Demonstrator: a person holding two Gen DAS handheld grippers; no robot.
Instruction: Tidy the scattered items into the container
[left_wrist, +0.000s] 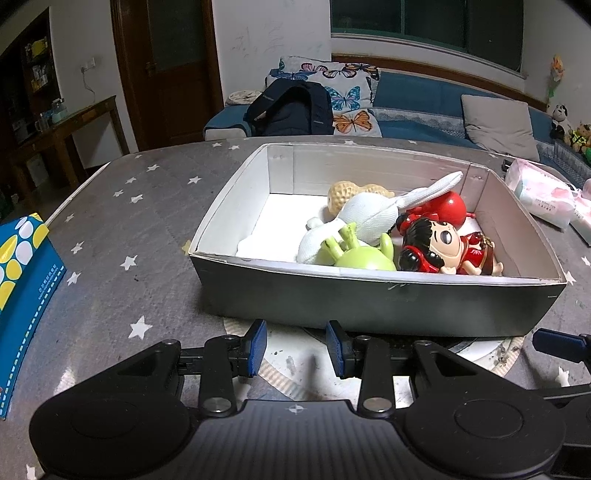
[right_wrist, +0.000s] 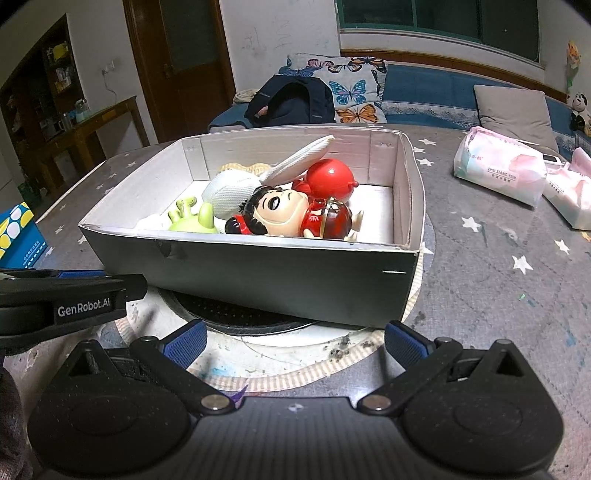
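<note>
Colours on the table
Grey tablecloth (left_wrist: 122, 229) with white stars; box (right_wrist: 258, 273) dark grey outside, white inside; red ball (right_wrist: 330, 177); green toy (left_wrist: 364, 260); blue carton (left_wrist: 22, 280) with yellow and white dots.

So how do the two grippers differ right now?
The left gripper has its jaws set narrowly apart; the right gripper has its jaws spread wide. The left sits before the cardboard box's left half, the right nearer its right end. Both are empty and face the box's near wall.

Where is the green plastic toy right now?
In both views, the green plastic toy lies inside the grey cardboard box, against its near wall, beside the red-dressed doll.
</note>
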